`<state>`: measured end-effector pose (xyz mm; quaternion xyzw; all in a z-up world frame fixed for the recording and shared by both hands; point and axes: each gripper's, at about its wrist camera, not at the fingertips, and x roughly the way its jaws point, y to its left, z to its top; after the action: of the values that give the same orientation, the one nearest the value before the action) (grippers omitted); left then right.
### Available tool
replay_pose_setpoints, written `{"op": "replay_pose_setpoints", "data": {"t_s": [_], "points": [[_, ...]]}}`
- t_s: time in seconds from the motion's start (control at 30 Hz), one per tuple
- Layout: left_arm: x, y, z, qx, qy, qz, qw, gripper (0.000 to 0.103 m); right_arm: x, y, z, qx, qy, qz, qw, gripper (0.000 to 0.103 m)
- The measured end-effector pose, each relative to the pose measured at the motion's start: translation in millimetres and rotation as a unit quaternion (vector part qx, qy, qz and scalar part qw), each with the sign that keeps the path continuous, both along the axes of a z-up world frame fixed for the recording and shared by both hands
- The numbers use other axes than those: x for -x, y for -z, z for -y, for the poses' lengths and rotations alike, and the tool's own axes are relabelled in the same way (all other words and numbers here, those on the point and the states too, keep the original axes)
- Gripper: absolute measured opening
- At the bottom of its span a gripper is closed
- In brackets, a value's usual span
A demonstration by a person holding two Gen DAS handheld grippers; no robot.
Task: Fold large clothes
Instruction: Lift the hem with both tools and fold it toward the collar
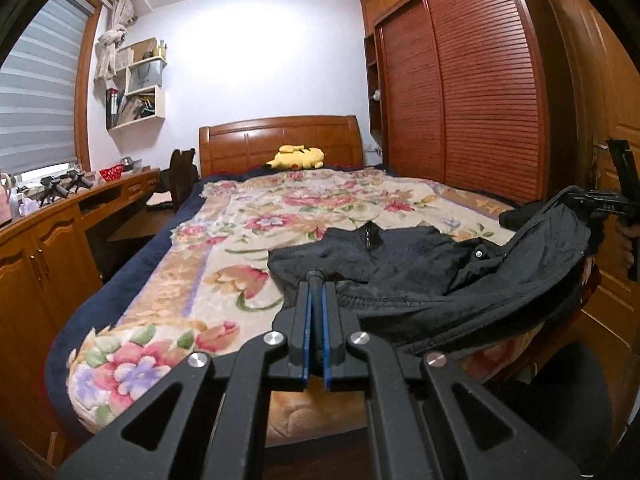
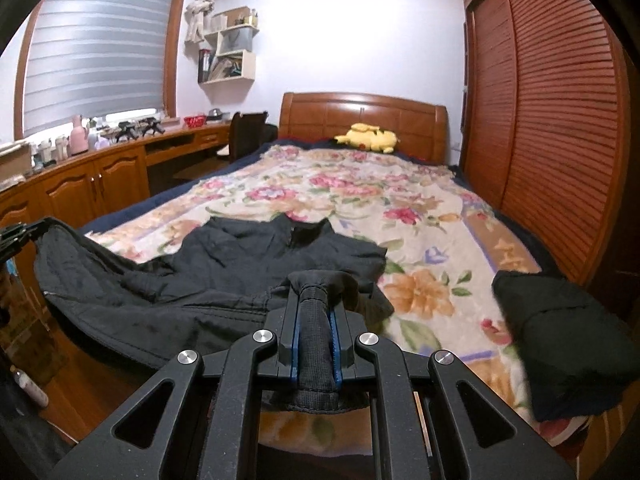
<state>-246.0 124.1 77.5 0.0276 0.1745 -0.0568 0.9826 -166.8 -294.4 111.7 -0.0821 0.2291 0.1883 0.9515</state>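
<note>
A large black jacket (image 1: 420,264) lies crumpled at the foot of the bed, its collar and zip facing the headboard. My left gripper (image 1: 316,280) is shut on a thin edge of its hem. At the right of the left wrist view my right gripper (image 1: 580,200) lifts another part of the jacket off the bed. In the right wrist view the jacket (image 2: 224,268) stretches leftward to the left gripper (image 2: 16,236), and the right gripper (image 2: 316,290) is shut on a ribbed black cuff that runs back between its fingers.
The floral blanket (image 2: 400,200) covers the bed. A second black padded garment (image 2: 560,340) sits at the bed's near right corner. A yellow plush toy (image 1: 298,158) lies by the headboard. A wooden desk (image 1: 60,216) runs along the left, a louvred wardrobe (image 1: 480,100) along the right.
</note>
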Motion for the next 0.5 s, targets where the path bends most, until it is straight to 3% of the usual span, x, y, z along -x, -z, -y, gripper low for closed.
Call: {"op": "replay_pose_setpoints", "data": {"t_s": [0.13, 0.3, 0.5], "points": [[-19, 12, -4, 0.015, -0.006, -0.002, 0.9999, 0.001, -16, 16, -3, -0.001, 0.006, -0.016, 1.0, 0.009], [-63, 23, -9, 0.027, -0.015, -0.012, 0.9995, 0.001, -40, 15, -6, 0.012, 0.006, -0.021, 1.0, 0.009], [-125, 28, -16, 0.037, -0.027, -0.021, 0.9987, 0.001, -96, 19, -15, 0.024, 0.001, -0.026, 0.999, 0.009]]}}
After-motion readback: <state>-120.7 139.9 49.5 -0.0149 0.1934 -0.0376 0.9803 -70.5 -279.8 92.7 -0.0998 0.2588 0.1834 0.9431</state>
